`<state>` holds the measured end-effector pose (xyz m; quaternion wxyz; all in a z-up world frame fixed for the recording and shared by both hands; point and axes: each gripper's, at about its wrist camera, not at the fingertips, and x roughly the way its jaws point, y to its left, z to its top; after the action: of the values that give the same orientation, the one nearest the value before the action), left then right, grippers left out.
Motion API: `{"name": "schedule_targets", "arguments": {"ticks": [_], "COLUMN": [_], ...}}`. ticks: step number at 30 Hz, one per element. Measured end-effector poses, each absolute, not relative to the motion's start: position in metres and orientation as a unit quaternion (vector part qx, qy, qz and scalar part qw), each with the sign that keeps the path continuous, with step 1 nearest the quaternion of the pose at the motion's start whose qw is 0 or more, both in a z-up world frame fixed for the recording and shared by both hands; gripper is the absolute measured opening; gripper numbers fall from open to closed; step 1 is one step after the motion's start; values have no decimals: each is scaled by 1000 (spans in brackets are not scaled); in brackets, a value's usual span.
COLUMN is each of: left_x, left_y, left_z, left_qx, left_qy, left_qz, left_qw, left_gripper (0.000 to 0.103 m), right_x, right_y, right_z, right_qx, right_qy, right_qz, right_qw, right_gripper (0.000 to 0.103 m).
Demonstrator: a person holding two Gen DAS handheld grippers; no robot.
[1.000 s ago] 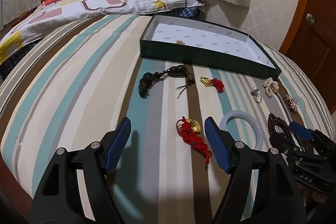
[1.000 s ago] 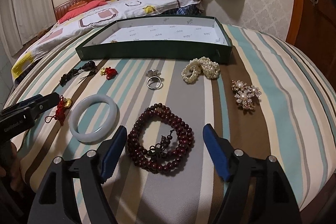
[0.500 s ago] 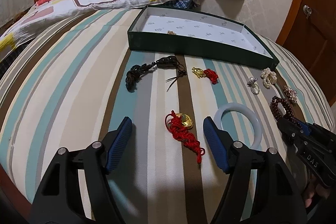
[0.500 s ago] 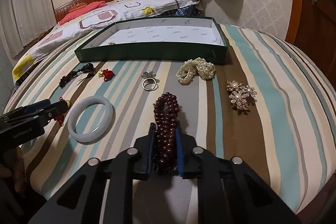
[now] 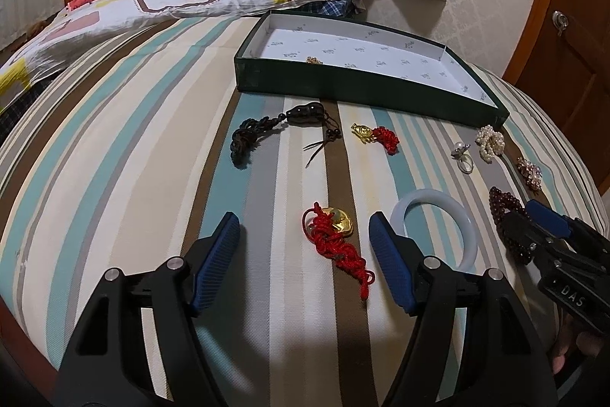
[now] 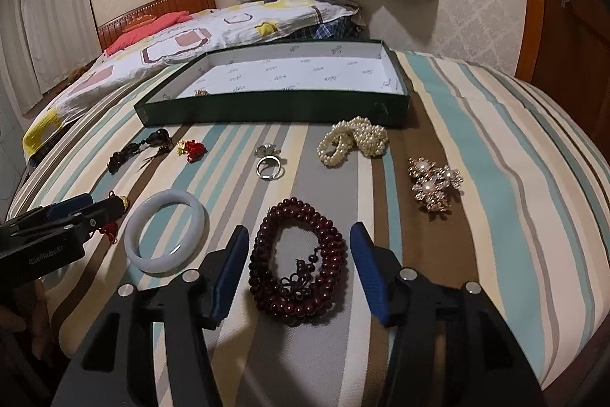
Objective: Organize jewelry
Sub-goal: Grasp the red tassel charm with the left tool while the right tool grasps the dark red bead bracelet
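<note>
Readable writing: "DAS" in raised letters on the right gripper's (image 5: 549, 220) body, left wrist view; a white label on the left gripper's (image 6: 110, 206) body in the right wrist view was too blurred to read; small printed marks on the white lining of the green box (image 6: 274, 111) were also illegible. Box was a shallow open tray at the far side of the striped bedspread (image 6: 476, 140); inside it, one small gold piece (image 5: 314, 60) near the front wall, left of centre; rest of lining bare. Left gripper's fingers stood wide apart, flanking the gold charm with red knotted cord (image 5: 335, 239), not touching it; right gripper's fingers also stood apart, either side of the dark red bead bracelet (image 6: 299, 260), which lay flat on the cloth. White bangle (image 6: 166, 229) lay just left of the beads; ring (image 6: 268, 164) beyond it; pearl bracelet (image 6: 352, 140) close to the box's front wall; pearl brooch (image 6: 434, 185) to the right; black gourd tassel (image 5: 267, 130) and small gold-and-red charm (image 5: 375, 136) far left.
</note>
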<state>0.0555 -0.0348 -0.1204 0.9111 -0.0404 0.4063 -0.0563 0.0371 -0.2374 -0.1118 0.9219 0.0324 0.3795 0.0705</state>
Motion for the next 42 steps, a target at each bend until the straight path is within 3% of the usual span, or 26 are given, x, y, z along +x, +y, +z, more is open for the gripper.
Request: {"name": "schedule_targets", "arguments": {"ticks": [4, 8, 11, 13, 16, 24, 42], "left_x": [56, 57, 57, 56, 54, 52, 56], "left_y": [-38, -43, -45, -45, -44, -44, -47], "left_z": [-121, -121, -120, -120, -120, -119, -79], "left_qx": [-38, -30, -27, -26, -29, -33, -34], "left_qy": [407, 407, 406, 406, 407, 404, 341], "left_qz": [-60, -64, -68, -72, -76, -88, -97], "left_qw": [911, 911, 911, 911, 910, 910, 935], "left_gripper": [69, 66, 50, 37, 27, 13, 12], "right_x": [36, 35, 35, 35, 35, 34, 42], "right_y": [-235, -237, -238, -238, -238, -237, -237], "right_z": [-114, -114, -114, -114, -114, -113, -83], "right_qx": [25, 25, 30, 29, 30, 33, 37], "right_qy": [384, 385, 385, 385, 385, 384, 341], "right_qz": [73, 71, 73, 75, 76, 81, 84], "right_qw": [920, 920, 919, 919, 919, 919, 935], "right_gripper": [54, 28, 19, 18, 17, 16, 15]}}
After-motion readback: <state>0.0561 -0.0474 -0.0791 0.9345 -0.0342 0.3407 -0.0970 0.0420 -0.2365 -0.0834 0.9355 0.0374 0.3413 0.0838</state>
